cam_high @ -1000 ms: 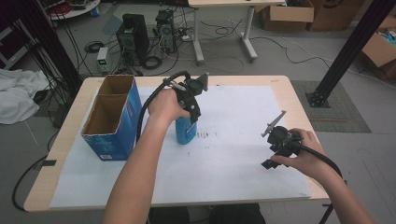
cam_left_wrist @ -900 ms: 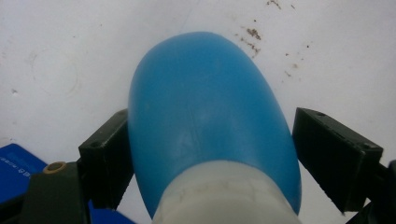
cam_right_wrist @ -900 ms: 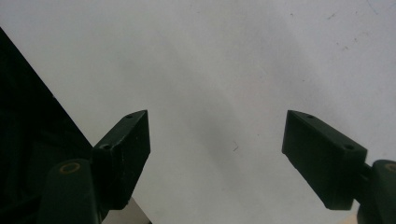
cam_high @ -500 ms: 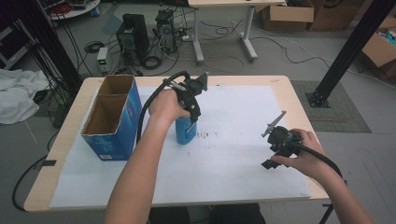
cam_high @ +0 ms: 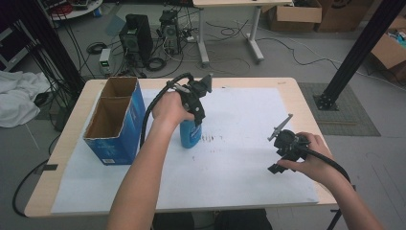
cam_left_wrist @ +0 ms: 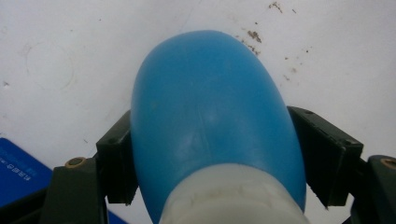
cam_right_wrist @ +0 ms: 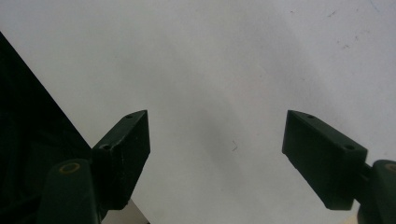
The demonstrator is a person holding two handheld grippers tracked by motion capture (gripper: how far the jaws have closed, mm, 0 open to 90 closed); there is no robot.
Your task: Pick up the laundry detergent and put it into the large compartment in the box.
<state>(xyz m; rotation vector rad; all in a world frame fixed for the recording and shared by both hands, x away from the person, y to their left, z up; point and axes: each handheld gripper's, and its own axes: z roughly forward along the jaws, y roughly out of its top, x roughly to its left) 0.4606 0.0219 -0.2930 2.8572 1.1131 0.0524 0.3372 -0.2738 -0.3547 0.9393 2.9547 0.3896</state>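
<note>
A blue bottle (cam_high: pixel 190 135) with a white neck stands upright on the white paper (cam_high: pixel 239 167) near the table's middle. My left gripper (cam_high: pixel 194 122) comes down over it from above. In the left gripper view the bottle (cam_left_wrist: pixel 210 102) sits between the two black pads (cam_left_wrist: pixel 116 149), which press on its sides. These jaws have just been closing on the bottle. My right gripper (cam_high: pixel 281 160) rests low over the paper at the front right, apart from the bottle. Its jaws stand wide open (cam_right_wrist: pixel 217 149) with only bare paper between them.
A tall blue cardboard box (cam_high: pixel 115 122), open at the top with two compartments, stands left of the bottle. Small dark specks (cam_high: pixel 210 139) mark the paper right of the bottle. The wooden table edge (cam_high: pixel 306 96) runs just beyond the paper.
</note>
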